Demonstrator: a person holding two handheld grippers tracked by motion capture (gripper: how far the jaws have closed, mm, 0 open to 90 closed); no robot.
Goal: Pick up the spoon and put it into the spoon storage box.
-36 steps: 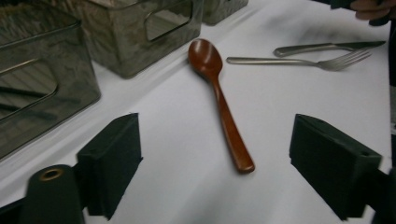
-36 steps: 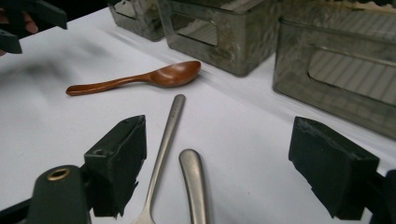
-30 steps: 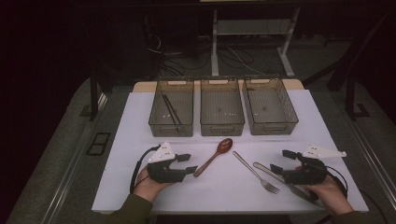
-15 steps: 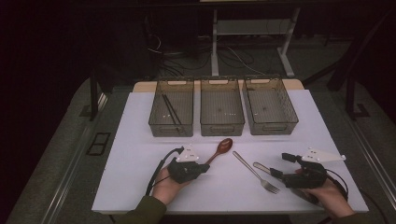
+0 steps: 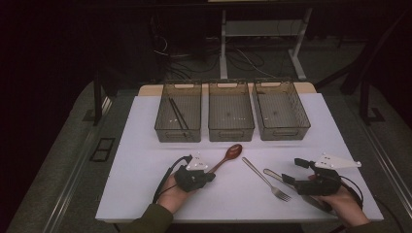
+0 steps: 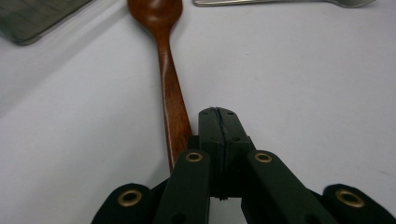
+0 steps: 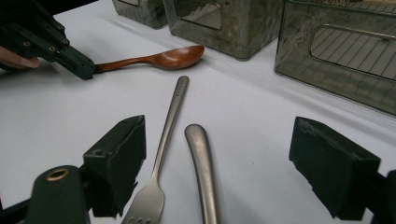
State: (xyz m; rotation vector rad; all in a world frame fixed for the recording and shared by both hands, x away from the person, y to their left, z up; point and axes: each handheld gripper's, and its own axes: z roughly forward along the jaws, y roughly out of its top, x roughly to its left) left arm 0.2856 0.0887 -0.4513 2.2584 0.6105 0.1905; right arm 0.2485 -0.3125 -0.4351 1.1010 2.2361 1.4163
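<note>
The white table (image 5: 145, 145) carries three bins (image 5: 231, 118) in a row; nearer lie a wooden spoon (image 5: 228, 155), a fork (image 5: 266, 178) and, seemingly, a knife (image 5: 279, 177).

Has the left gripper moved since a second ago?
Yes. The left gripper slid right across the table, toward the fork, to the spoon handle's end, its jaws closing.
</note>
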